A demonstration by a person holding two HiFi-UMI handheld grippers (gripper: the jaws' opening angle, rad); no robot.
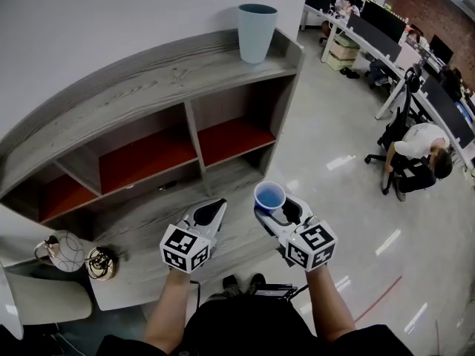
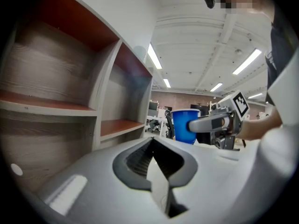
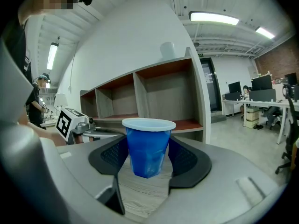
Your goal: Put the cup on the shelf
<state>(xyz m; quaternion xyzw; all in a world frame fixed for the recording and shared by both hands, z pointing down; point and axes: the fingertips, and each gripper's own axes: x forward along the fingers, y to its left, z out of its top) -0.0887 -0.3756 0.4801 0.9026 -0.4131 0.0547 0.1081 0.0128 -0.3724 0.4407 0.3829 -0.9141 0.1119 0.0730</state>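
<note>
A blue plastic cup (image 1: 269,196) stands upright between the jaws of my right gripper (image 1: 273,206), which is shut on it. In the right gripper view the cup (image 3: 148,146) hangs in the air with the pads pressed on both its sides. Ahead is the grey wooden shelf (image 1: 148,76) with red-backed compartments, also seen as the shelf (image 3: 161,94) in that view. My left gripper (image 1: 214,209) is beside the right one, shut with nothing in it. The left gripper view has the cup (image 2: 185,125) to its right and the shelf (image 2: 56,107) to its left.
A tall pale teal container (image 1: 257,32) stands on the shelf's top at its right end. A low table with a wire-frame lamp (image 1: 67,252) is at the lower left. Office desks (image 1: 386,32) and a seated person (image 1: 423,150) are on the right.
</note>
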